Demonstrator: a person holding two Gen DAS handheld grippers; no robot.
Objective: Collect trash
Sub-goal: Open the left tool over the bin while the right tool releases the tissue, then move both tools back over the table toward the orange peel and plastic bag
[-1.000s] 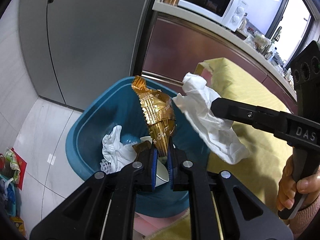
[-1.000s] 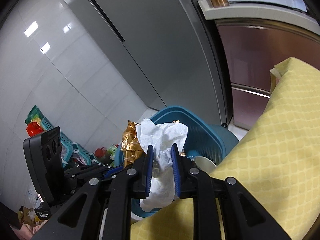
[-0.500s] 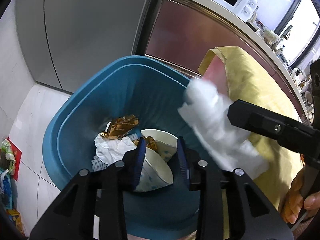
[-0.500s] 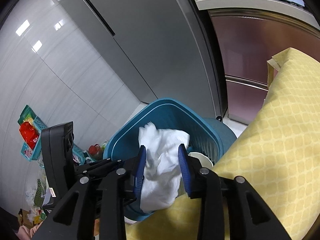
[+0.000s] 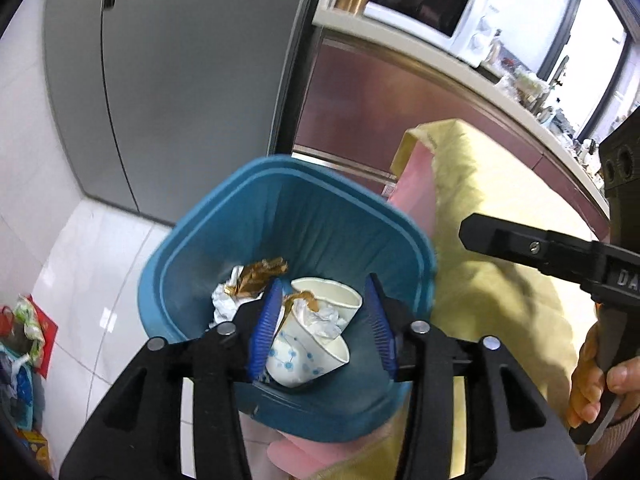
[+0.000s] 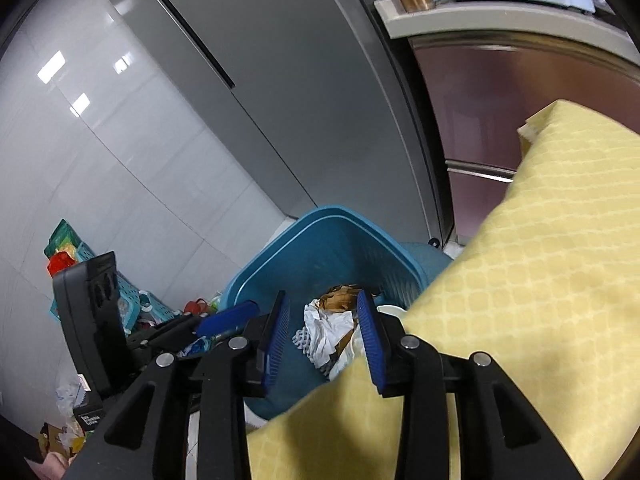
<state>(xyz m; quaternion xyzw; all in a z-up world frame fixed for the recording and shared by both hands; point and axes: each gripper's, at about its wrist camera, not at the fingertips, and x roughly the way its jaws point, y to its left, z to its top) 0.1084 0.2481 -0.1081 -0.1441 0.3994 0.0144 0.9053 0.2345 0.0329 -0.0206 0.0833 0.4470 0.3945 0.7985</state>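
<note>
My left gripper (image 5: 322, 320) hangs over the blue plastic bin (image 5: 256, 200), jaws opening, empty; my right gripper (image 6: 324, 338) gapes empty too. Crumpled gold wrapper (image 5: 260, 274) and white tissue (image 6: 326, 330) lie inside the bin.

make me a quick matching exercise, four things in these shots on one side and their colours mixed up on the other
Things:
1. trash bin
2. crumpled wrapper
3. tablecloth
4. microwave

Colours:
a. yellow
b. white
c. blue
d. gold

Pairs: 1-c, 2-d, 3-a, 4-b
</note>
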